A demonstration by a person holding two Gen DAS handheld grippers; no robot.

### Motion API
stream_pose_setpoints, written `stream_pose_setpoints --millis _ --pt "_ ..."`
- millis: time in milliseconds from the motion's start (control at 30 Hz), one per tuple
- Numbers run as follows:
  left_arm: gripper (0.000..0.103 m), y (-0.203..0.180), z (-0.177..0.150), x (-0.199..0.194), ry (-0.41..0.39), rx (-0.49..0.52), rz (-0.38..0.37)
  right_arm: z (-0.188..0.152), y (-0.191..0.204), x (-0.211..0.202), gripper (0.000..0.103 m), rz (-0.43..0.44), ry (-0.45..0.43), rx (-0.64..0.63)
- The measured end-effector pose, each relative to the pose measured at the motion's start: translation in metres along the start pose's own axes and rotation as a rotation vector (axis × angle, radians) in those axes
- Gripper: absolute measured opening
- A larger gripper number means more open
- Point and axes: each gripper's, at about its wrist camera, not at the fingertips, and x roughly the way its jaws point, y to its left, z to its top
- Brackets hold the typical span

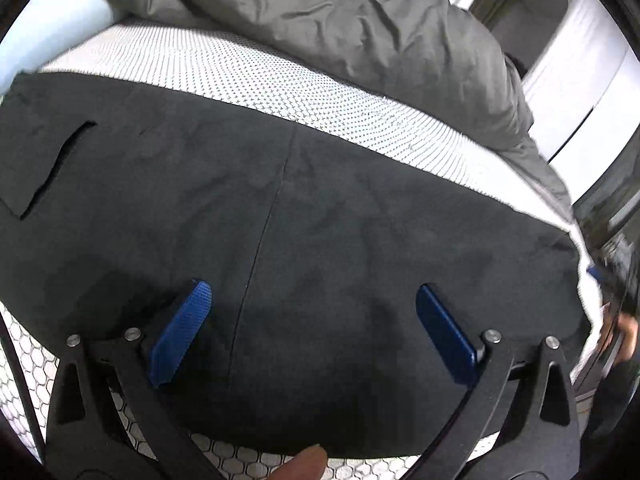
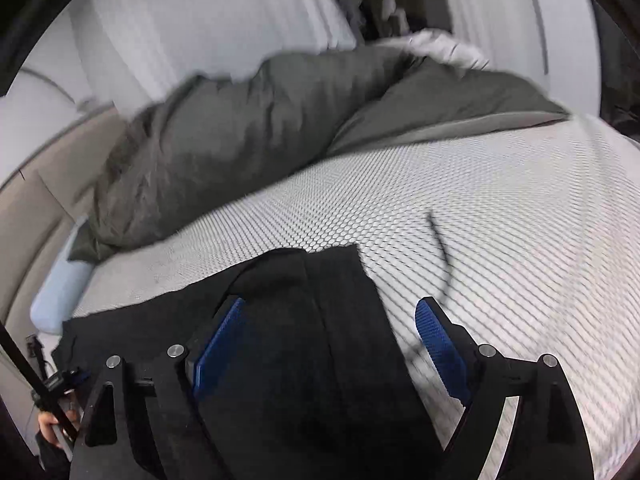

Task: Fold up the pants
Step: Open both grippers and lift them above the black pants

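Observation:
Black pants (image 1: 312, 240) lie flat on the white patterned mattress (image 1: 224, 64), a pocket slit at the left and a seam down the middle. My left gripper (image 1: 312, 300) is open, its blue pads just above the cloth near the front edge. In the right wrist view the pants (image 2: 288, 320) end in a folded leg end on the mattress (image 2: 500, 220). My right gripper (image 2: 330, 310) is open and empty above that end, left pad over the cloth, right pad over bare mattress.
A crumpled grey duvet (image 1: 360, 28) is piled at the back of the bed, also in the right wrist view (image 2: 248, 128). A light blue pillow (image 2: 60, 296) lies at the left. A dark cord (image 2: 444, 248) lies on the mattress. White walls and doors stand behind.

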Motion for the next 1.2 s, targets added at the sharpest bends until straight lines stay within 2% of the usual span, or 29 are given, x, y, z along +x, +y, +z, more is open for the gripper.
stream_pose_setpoints --millis 67,133,167,267,367,433,533,633,700,833,933,1067,1133,1200 --pt "0.102 -0.003 0.001 0.002 0.002 0.020 0.015 0.019 0.009 0.046 0.088 -0.015 0.084 -0.028" --pt "0.102 -0.001 0.002 0.003 0.003 0.016 0.005 0.025 0.010 0.068 0.078 -0.029 0.132 -0.047" --pt "0.102 -0.003 0.001 0.002 0.003 0.011 0.003 0.027 0.013 0.076 0.053 -0.042 0.142 -0.059" --pt "0.102 -0.002 0.003 0.004 0.002 0.004 -0.020 0.031 0.025 0.083 0.044 -0.085 0.114 -0.139" --pt "0.102 0.000 0.006 0.006 0.007 0.001 -0.045 0.035 0.018 0.082 0.043 -0.136 0.080 -0.139" --pt "0.102 0.000 0.008 0.009 0.012 0.006 -0.048 0.035 0.009 0.093 0.045 -0.150 0.114 -0.109" --pt "0.102 -0.002 0.010 0.010 0.012 0.004 -0.039 0.031 0.001 0.113 0.057 -0.196 0.185 -0.093" --pt "0.102 -0.001 0.009 0.008 0.006 -0.001 -0.040 0.031 0.002 0.090 0.083 -0.219 0.120 -0.051" --pt "0.102 -0.001 0.008 0.004 -0.003 0.000 -0.033 0.025 0.008 0.058 0.102 -0.220 0.031 -0.025" --pt "0.102 0.002 0.004 -0.012 -0.038 0.001 -0.016 -0.001 0.033 0.007 0.103 -0.162 -0.071 0.002" --pt "0.102 0.011 0.000 -0.025 -0.056 -0.015 -0.008 -0.035 0.063 -0.004 0.103 -0.043 -0.100 0.035" --pt "0.102 0.043 -0.004 -0.052 -0.099 -0.088 0.009 -0.083 0.100 0.014 0.103 0.146 -0.043 0.003" --pt "0.102 0.073 -0.005 -0.073 -0.150 -0.144 0.083 -0.096 0.115 0.027 0.103 0.155 -0.004 -0.055" --pt "0.102 0.100 -0.004 -0.089 -0.182 -0.197 0.126 -0.104 0.123 0.043 0.103 0.119 0.039 -0.089"
